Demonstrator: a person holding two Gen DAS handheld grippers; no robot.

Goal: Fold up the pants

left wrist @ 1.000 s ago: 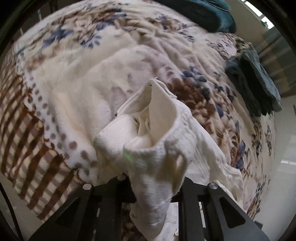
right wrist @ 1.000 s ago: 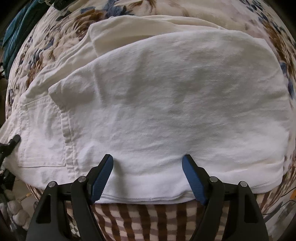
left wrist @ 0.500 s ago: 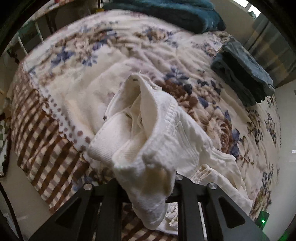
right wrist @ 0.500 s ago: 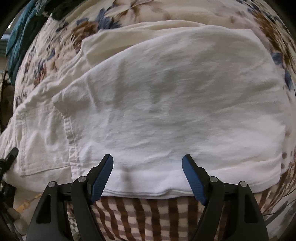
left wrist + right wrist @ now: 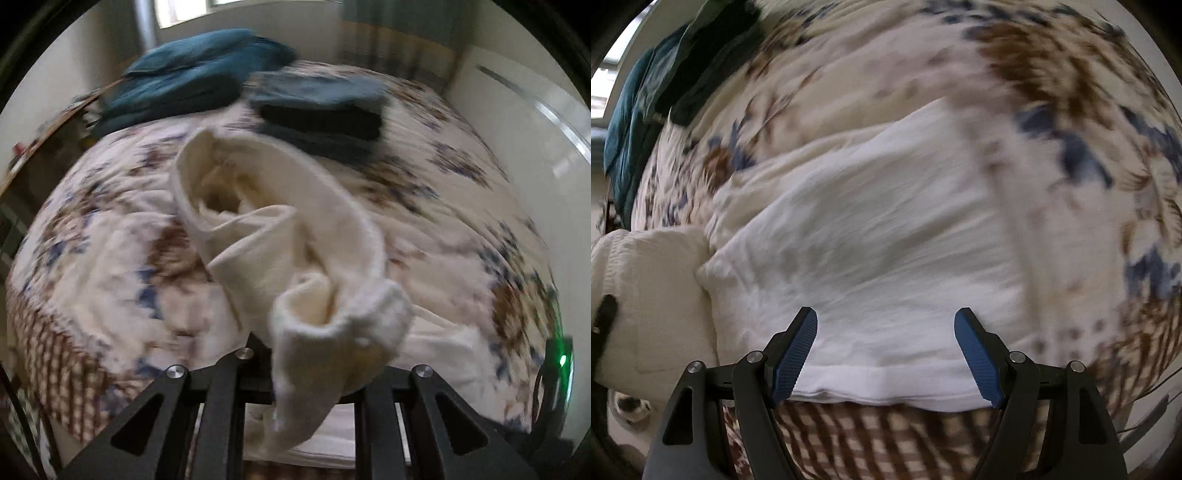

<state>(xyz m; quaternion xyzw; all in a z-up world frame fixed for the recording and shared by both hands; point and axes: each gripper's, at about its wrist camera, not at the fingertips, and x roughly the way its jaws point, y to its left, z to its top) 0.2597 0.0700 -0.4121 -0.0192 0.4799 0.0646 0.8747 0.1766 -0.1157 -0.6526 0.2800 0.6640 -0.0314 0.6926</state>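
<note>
The white pants lie on a flowered bedspread, folded over, their hem near the bed's front edge. My left gripper is shut on the pants' waistband, which bunches up over the jaws and hides the fingertips; the cloth trails away toward the bed's far side. That lifted waistband end also shows at the left edge of the right wrist view. My right gripper hangs open just above the pants' hem, its blue pads apart with nothing pinched. Both views are blurred.
A teal blanket and a stack of folded dark garments lie at the far end of the bed. The bedspread's checked brown border marks the near edge. A white wall stands to the right.
My left gripper has swung and rolled with the waistband, so the dark folded stack now lies straight ahead. The right gripper has shifted across the pants, still open.
</note>
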